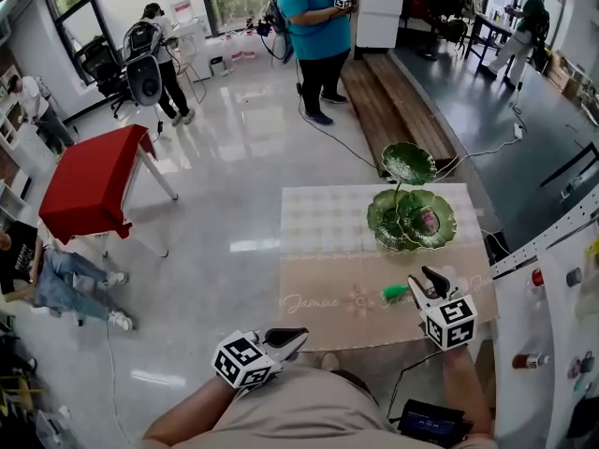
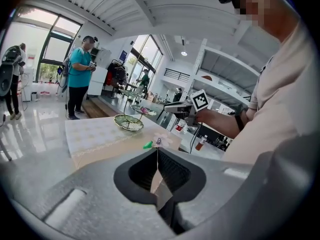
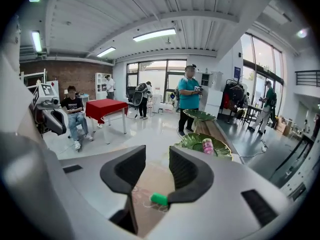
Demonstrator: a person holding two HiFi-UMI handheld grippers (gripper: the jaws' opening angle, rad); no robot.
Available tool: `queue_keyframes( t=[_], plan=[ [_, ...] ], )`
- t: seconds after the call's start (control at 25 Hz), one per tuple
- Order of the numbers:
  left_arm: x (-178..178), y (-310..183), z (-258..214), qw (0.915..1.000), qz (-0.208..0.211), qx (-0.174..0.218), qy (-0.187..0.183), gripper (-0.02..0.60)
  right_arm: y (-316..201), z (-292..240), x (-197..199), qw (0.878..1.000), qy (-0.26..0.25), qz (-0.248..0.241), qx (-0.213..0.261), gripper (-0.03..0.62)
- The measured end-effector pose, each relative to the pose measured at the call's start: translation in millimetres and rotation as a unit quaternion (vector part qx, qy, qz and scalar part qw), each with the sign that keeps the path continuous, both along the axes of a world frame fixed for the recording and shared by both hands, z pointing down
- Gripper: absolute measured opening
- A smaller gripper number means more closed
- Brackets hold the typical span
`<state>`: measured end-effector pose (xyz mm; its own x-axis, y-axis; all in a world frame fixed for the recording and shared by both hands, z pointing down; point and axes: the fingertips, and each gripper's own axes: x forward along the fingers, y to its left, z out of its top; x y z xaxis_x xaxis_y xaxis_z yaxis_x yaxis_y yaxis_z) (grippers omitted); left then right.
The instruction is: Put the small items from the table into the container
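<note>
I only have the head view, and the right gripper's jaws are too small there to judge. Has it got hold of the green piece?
Observer: No. In the right gripper view the right gripper has its jaws apart. The green piece lies on the cloth low in the gap, beside one jaw, not clamped.
Operator: Is the left gripper carrying anything?
Observer: Nothing. In its own view the left gripper has its jaws together with nothing between them.
Operator: Where is the dish from the right gripper's side?
Observer: In the right gripper view the leaf dish sits ahead and to the right of the jaws, with a pink item lying in it.
</note>
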<state>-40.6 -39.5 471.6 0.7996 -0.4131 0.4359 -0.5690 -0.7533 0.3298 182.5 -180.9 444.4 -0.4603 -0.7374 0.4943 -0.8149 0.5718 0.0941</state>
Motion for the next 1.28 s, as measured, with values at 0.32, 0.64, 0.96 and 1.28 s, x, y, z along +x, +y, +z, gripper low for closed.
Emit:
queue_keyframes(
  t=[0.32, 0.64, 0.96, 1.28],
  plan=[
    [-26, 25, 1, 0.9999, 0.017, -0.004, 0.002, 0.011, 57, 10, -40, 1.000, -0.018, -0.001, -0.017, 0.146],
    [-36, 40, -2, 0.9991, 0.042, 0.001, 0.009, 0.011, 103, 23, -68, 0.999, -0.024, -0.003, -0.034, 0.141],
    [-48, 45, 3, 0.9982, 0.059, -0.001, -0.004, 0.011, 127, 48, -76, 0.998, -0.020, 0.010, -0.056, 0.140],
    [-46, 39, -1, 0.9988, 0.049, -0.002, 0.008, 0.011, 116, 92, -51, 0.997, 0.045, -0.004, -0.066, 0.143]
  ],
)
